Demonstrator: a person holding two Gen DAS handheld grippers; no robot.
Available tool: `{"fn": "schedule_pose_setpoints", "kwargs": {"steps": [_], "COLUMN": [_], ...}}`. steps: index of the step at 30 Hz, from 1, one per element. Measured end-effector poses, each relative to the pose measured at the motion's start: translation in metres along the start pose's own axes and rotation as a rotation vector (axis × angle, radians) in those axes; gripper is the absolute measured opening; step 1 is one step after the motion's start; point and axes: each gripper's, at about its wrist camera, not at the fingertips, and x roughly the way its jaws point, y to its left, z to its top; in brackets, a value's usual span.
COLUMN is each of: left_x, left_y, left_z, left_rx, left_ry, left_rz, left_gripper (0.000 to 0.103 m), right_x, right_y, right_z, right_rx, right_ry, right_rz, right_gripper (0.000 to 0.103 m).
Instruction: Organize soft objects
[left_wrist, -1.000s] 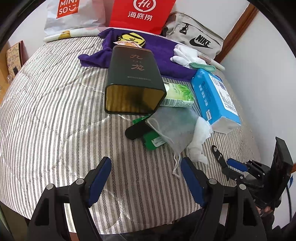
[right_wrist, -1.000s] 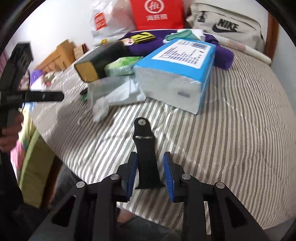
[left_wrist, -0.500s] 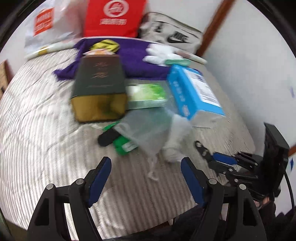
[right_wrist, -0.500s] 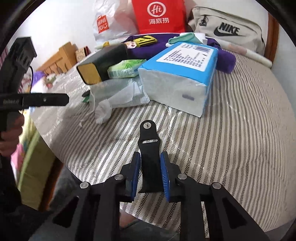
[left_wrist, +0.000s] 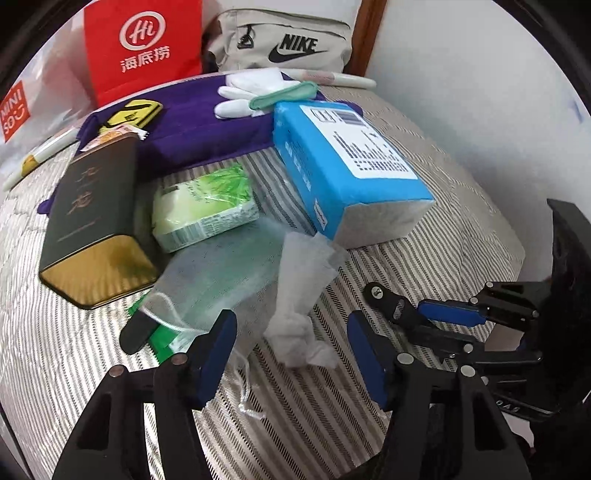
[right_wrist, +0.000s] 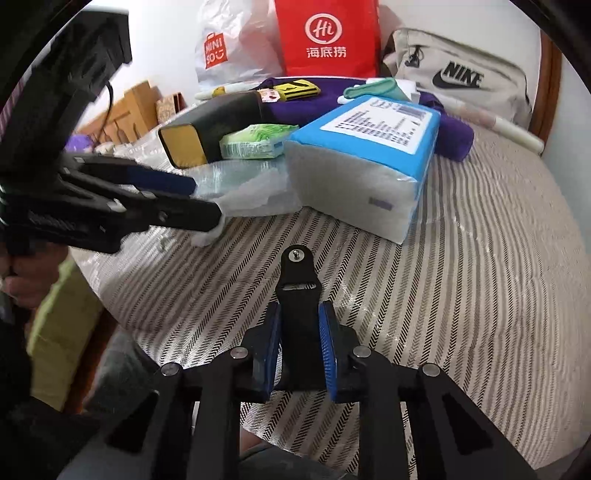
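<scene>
Striped bedding (left_wrist: 424, 258) carries the clutter. Our right gripper (right_wrist: 298, 347) is clamped on the black strap (right_wrist: 298, 291); our left gripper (left_wrist: 291, 350), jaws apart and just closing, straddles the white tissue wad (left_wrist: 299, 332) below the blue tissue pack (left_wrist: 343, 166). Next, we judge: pinch it.

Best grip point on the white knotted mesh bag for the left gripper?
Take the white knotted mesh bag at its bunched knot, the thickest part and nearest the bed's edge, coming from above. The flat upper end lies against the blue tissue pack. The left gripper, jaws just closing, already straddles the knot without touching.
</scene>
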Motion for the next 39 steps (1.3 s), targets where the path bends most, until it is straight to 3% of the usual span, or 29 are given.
{"fn": "schedule_pose_setpoints", "kwargs": {"steps": [3, 5, 9, 11, 14, 18, 22, 30, 39], "left_x": [0.007, 0.012, 0.019, 0.02, 0.019, 0.003, -0.019, -0.054, -0.077], "left_y": [-0.006, -0.01, -0.011, -0.013, -0.012, -0.001, 0.015, 0.044, 0.078], "left_z": [-0.001, -0.002, 0.0, 0.002, 0.004, 0.003, -0.001, -0.008, 0.0], "left_rx": [0.029, 0.047, 0.05, 0.064, 0.055, 0.003, -0.083, -0.148, -0.231], "left_ry": [0.019, 0.028, 0.033, 0.037, 0.042, 0.011, -0.025, -0.089, -0.139], "left_rz": [0.002, 0.023, 0.034, 0.062, 0.08, 0.036, -0.056, -0.002, -0.013], "left_gripper": [0.059, 0.05, 0.045, 0.03, 0.02, 0.02, 0.02, 0.02, 0.02], "right_x": [-0.002, -0.004, -0.015, -0.02, -0.026, -0.031, -0.033, -0.049, -0.058], "right_y": [-0.001, 0.0, -0.009, -0.014, -0.02, -0.022, -0.02, -0.01, -0.002], "right_z": [0.0, -0.002, -0.004, -0.003, -0.001, 0.003, 0.009, 0.029, 0.076], "right_rx": [-0.012, -0.03, -0.013, 0.002, 0.018, 0.02, 0.03, 0.014, -0.033], "right_ry": [0.01, 0.016, 0.006, -0.005, -0.018, -0.029, -0.029, -0.073, -0.134], "right_rz": [-0.002, -0.007, 0.003, -0.001, -0.011, -0.026, -0.033, -0.032, -0.034], "right_gripper": [0.021, 0.021, 0.021, 0.021, 0.021, 0.021, 0.021, 0.021, 0.021]}}
